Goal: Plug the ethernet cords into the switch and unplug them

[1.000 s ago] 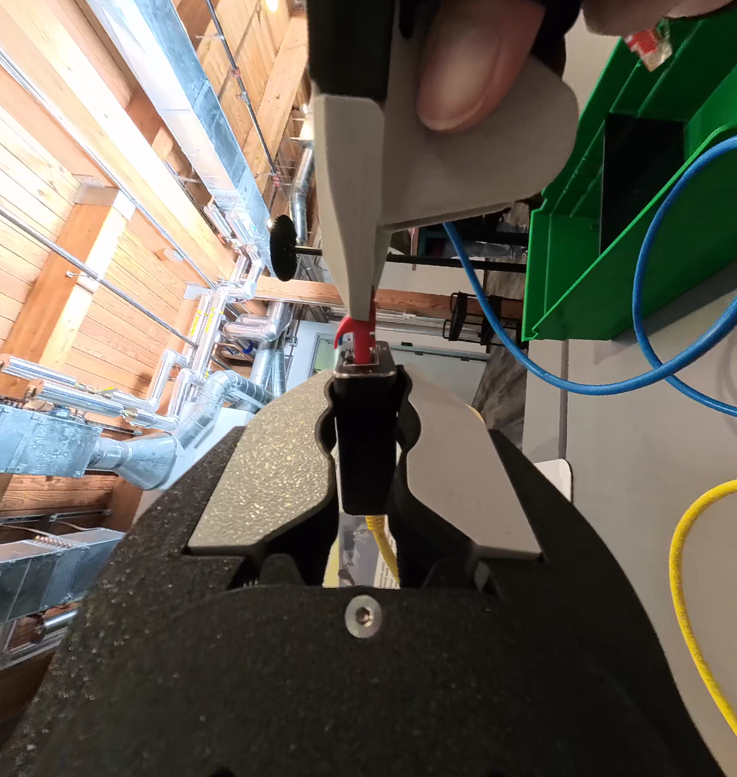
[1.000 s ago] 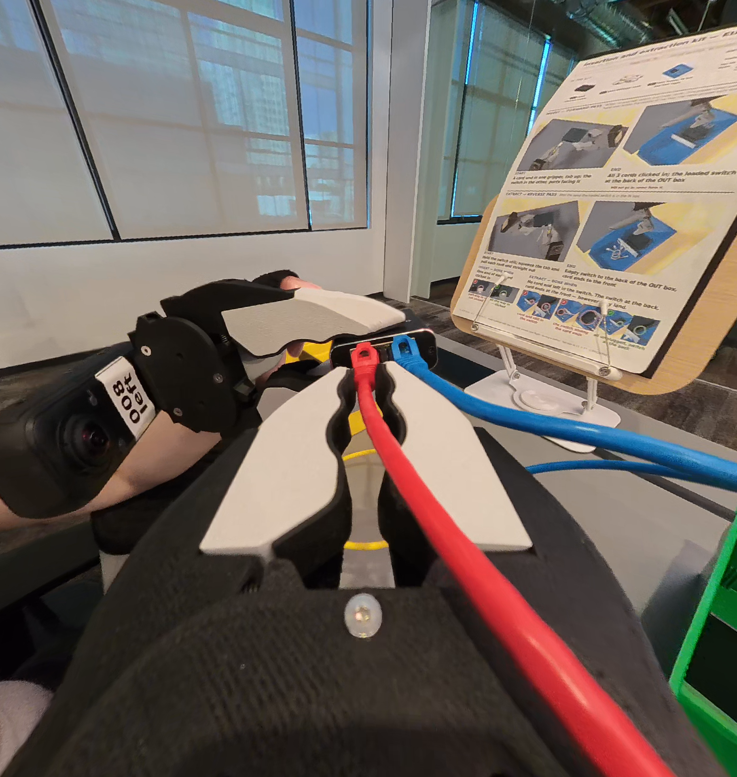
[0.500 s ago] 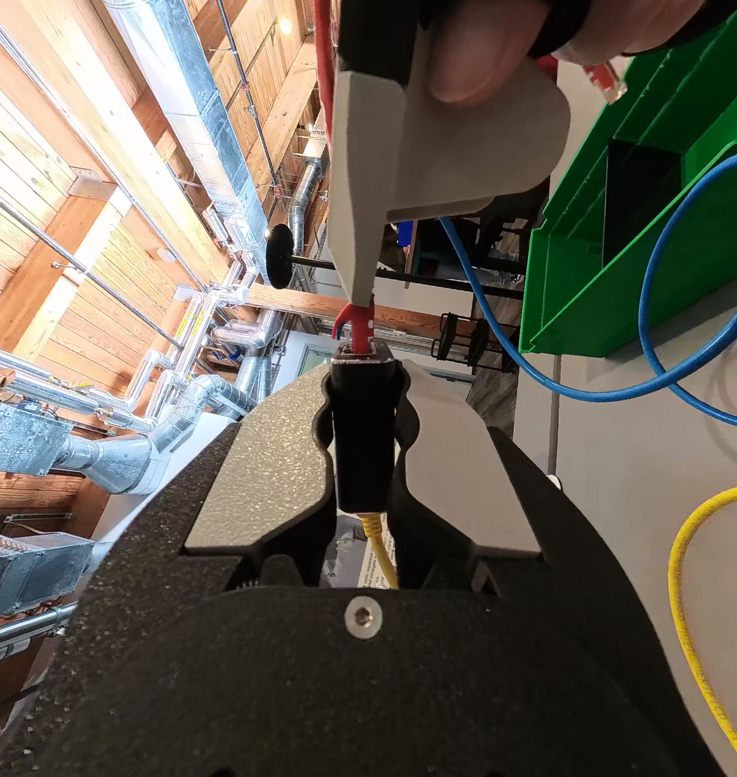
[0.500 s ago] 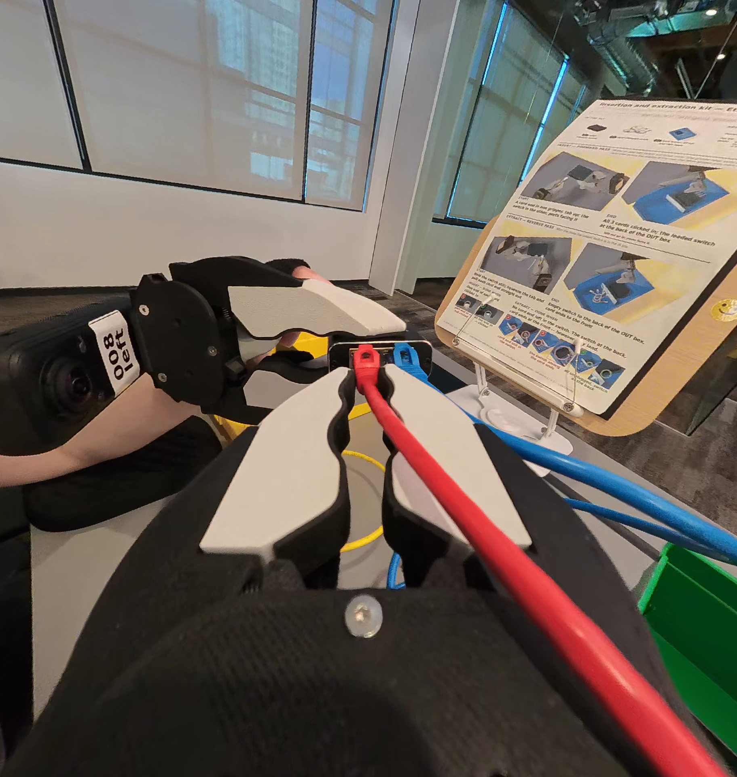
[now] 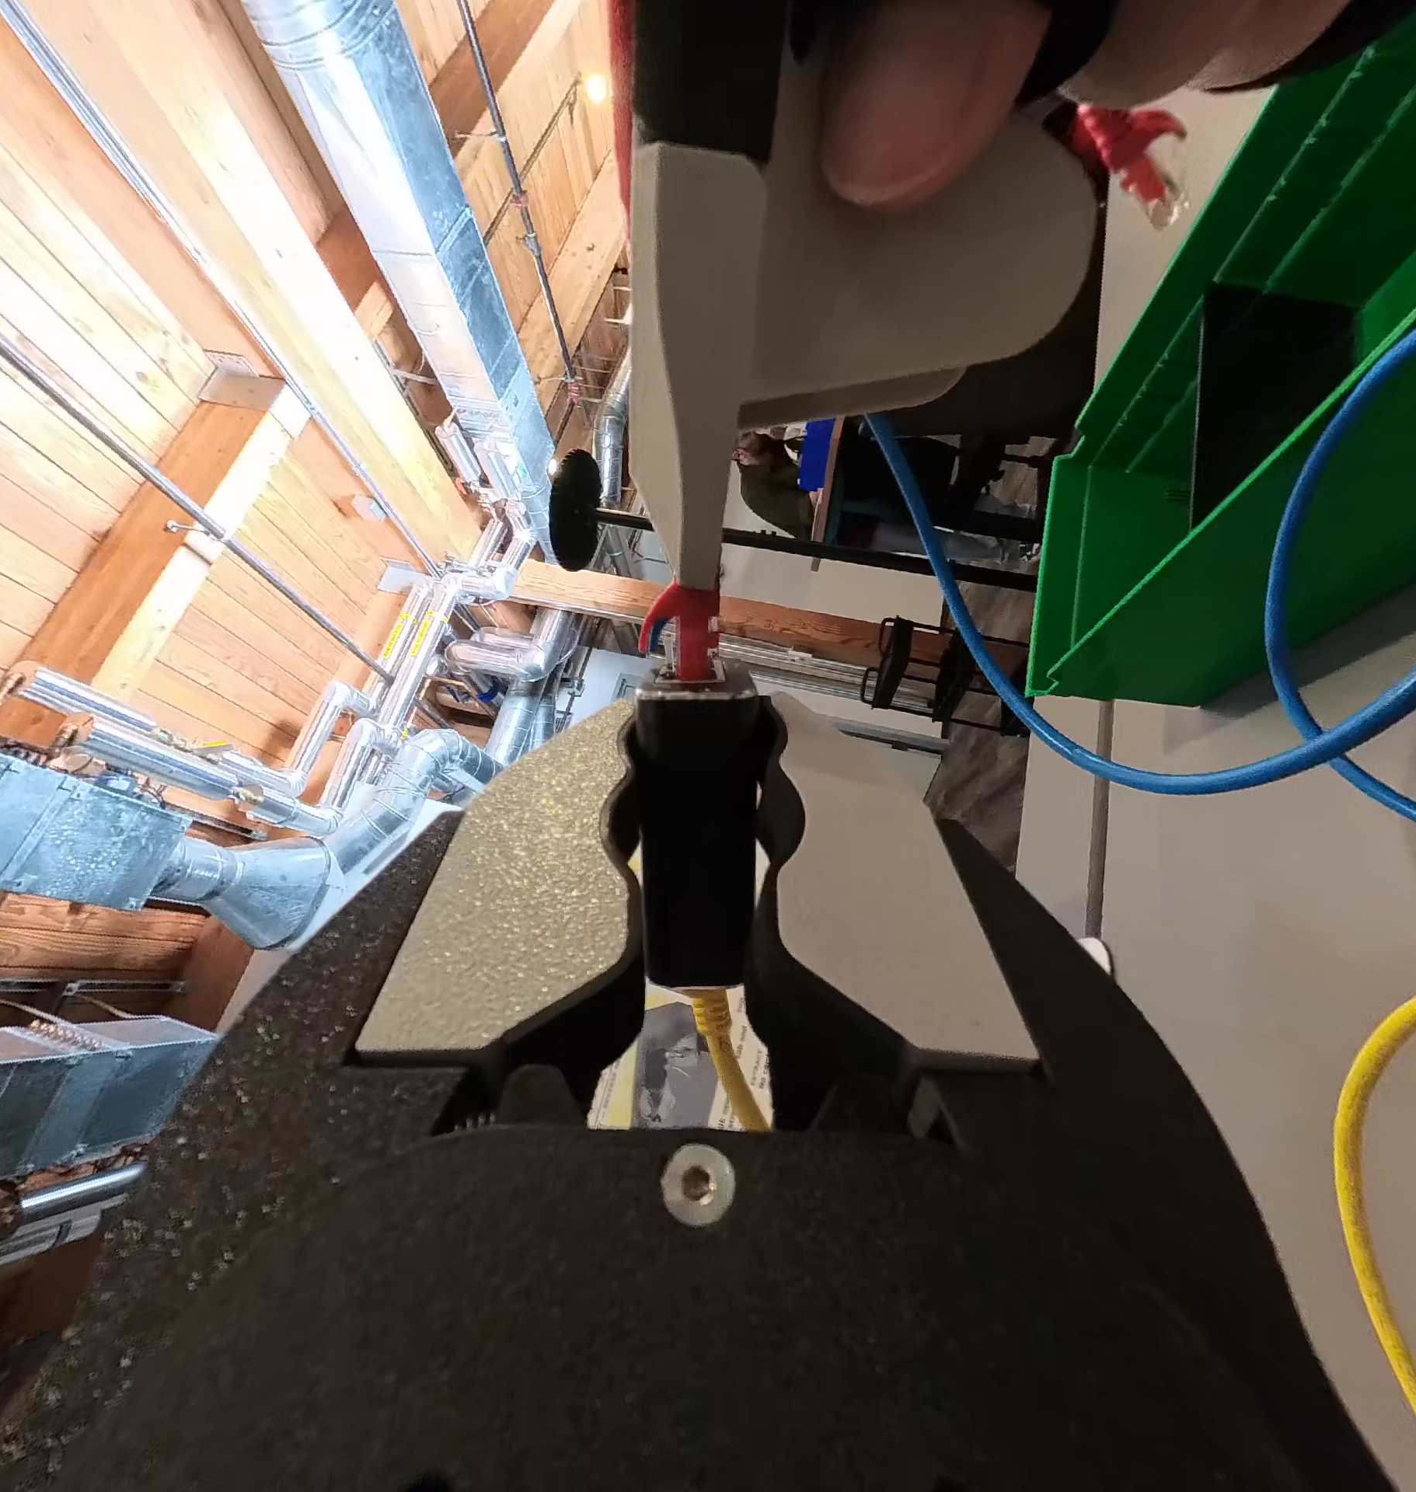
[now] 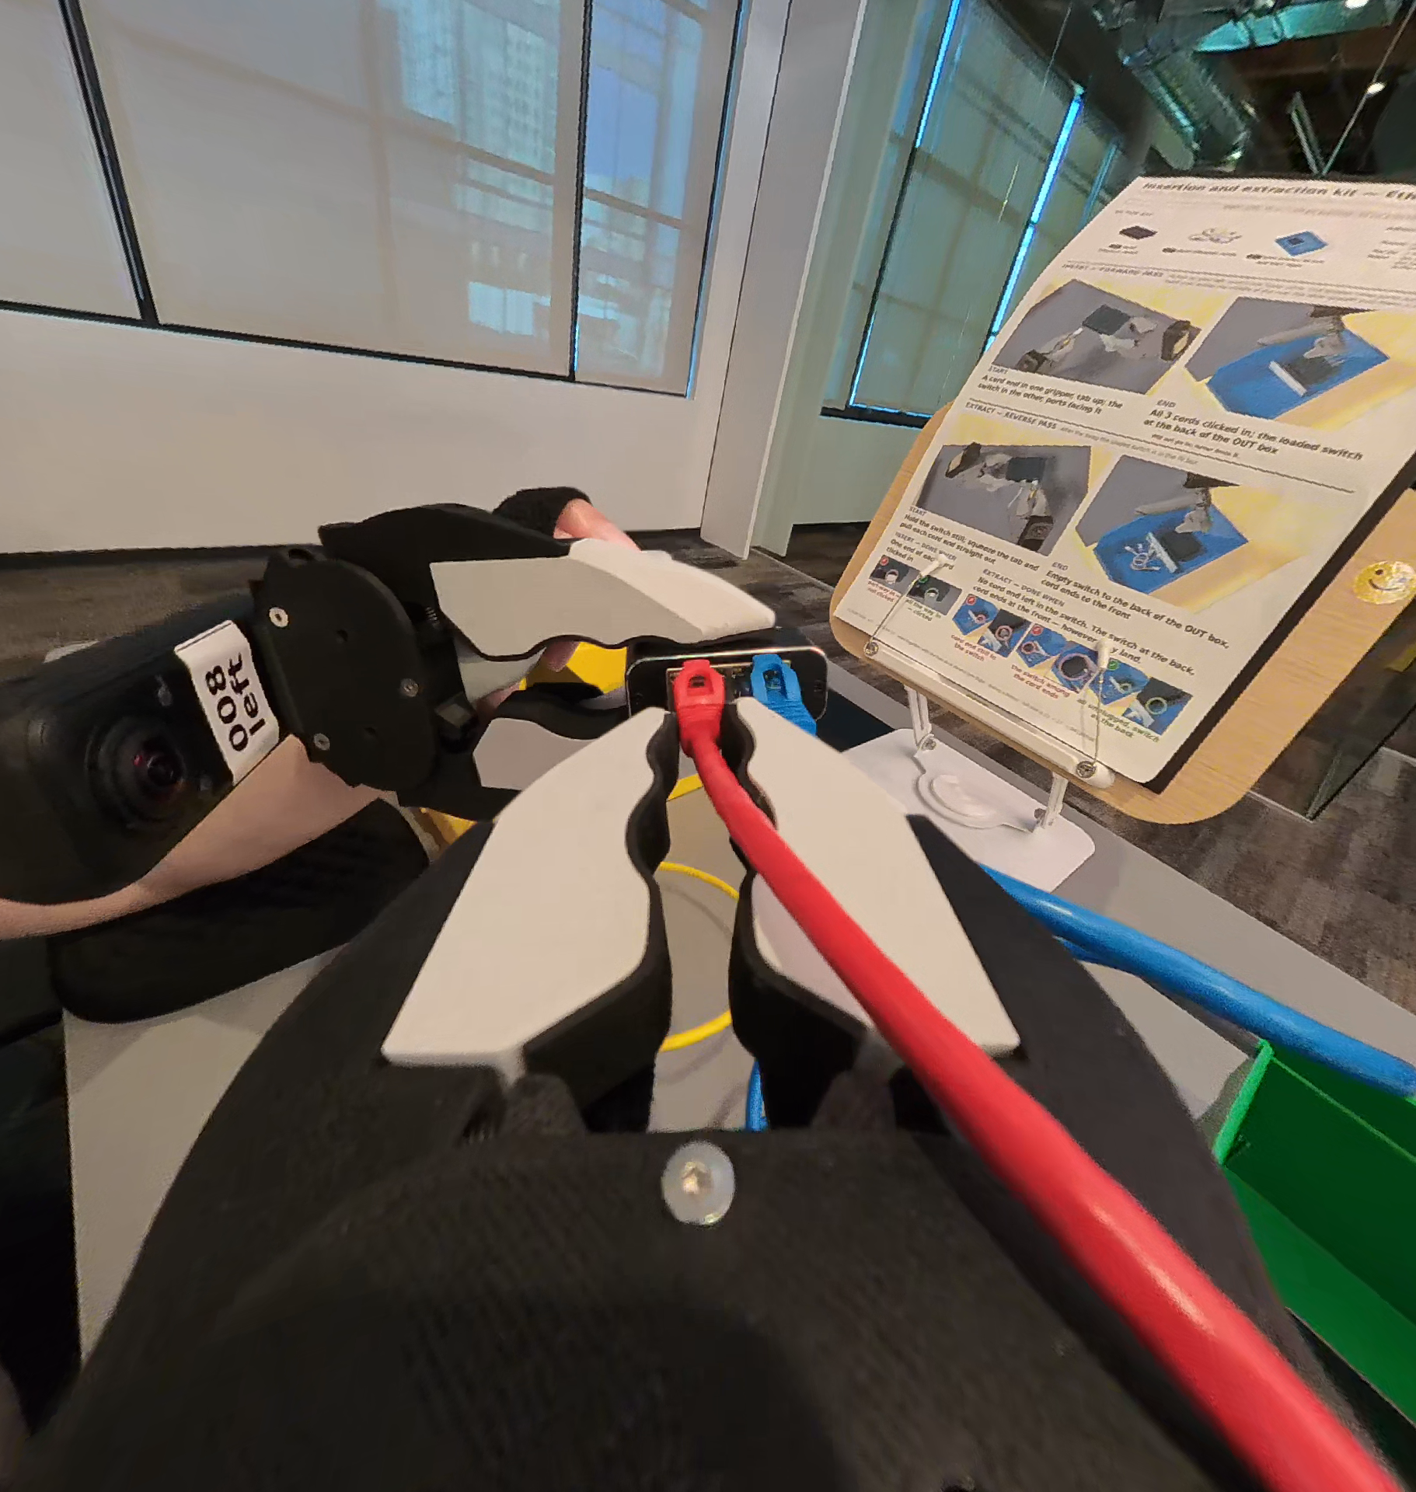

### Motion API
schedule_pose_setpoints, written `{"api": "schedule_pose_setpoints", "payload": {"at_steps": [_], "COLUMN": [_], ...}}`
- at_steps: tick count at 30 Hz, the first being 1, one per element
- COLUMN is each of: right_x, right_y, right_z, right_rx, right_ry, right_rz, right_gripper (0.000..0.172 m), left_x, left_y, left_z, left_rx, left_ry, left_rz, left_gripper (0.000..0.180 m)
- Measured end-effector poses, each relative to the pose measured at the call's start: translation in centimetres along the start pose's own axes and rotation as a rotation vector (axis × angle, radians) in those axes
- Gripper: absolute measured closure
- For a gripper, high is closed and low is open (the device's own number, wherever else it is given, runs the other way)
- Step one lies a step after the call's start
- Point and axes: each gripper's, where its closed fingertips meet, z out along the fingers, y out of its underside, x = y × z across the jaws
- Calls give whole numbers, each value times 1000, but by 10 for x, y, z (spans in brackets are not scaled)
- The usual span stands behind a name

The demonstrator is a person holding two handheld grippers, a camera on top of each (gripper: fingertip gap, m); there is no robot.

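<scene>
My left gripper (image 5: 697,727) is shut on the black switch (image 5: 693,831) and holds it above the table. It also shows in the right wrist view (image 6: 608,613) with the switch (image 6: 806,655) at its tips. My right gripper (image 6: 701,731) is shut on the red cord's plug (image 6: 697,694), which sits in a port on the switch's face. A right finger (image 5: 680,484) shows in the left wrist view, above the red plug (image 5: 689,638). A blue plug (image 6: 773,686) sits in the port beside it. A yellow cord (image 5: 725,1049) leaves the switch's near end.
A green bin (image 5: 1254,484) stands to the right; it also shows in the right wrist view (image 6: 1334,1211). The blue cord (image 5: 1092,767) and the yellow cord loop over the grey table (image 5: 1213,928). An instruction board on a stand (image 6: 1133,484) is behind the switch. The red cord's other plug (image 5: 1133,161) hangs loose. The tips of both grippers are at nearly the same place.
Both grippers have shifted a little together, and the views have tilted. The red plug stays at the switch's port in my right gripper. The left gripper still holds the switch.
</scene>
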Motion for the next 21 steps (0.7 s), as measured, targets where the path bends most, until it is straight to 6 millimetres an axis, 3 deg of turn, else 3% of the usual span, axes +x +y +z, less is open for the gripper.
{"api": "schedule_pose_setpoints", "payload": {"at_steps": [9,14,21], "right_x": [-5,-8,-15], "right_y": [-7,-9,-6], "right_z": [1,0,-7], "right_rx": [13,31,25], "right_ry": [75,64,16], "right_rz": [-84,-92,-26], "right_gripper": [161,160,160], "left_x": [-8,-11,-7], "left_y": [-2,-3,-13], "left_z": [-1,-2,-7], "left_rx": [2,-8,13], "left_ry": [-74,-46,-26], "left_rz": [62,-5,26], "left_gripper": [155,157,158]}}
